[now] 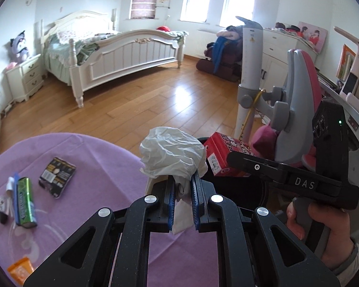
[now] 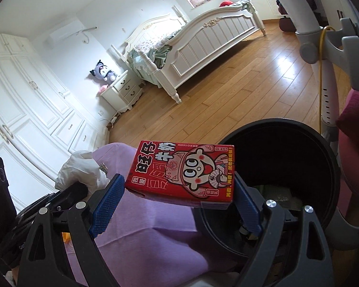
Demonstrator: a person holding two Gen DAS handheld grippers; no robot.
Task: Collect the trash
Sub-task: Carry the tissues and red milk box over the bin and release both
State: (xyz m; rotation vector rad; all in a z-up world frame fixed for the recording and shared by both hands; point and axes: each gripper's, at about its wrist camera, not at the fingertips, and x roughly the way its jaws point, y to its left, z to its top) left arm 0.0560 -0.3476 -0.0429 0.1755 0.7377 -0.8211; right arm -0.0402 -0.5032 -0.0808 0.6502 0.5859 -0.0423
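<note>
Two loads: our left gripper (image 1: 183,192) pinches crumpled tissue (image 1: 173,153); our right gripper (image 2: 177,205) clamps red milk carton (image 2: 182,171).
Next: we release both over black bin (image 2: 323,148) beside the table edge.

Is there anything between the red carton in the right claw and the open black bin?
Nothing visible. The carton, clamped in the right claw, hangs by the bin's near rim, and the bin's mouth is open.

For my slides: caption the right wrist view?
Right gripper holds a red milk carton beside the black trash bin.
</note>
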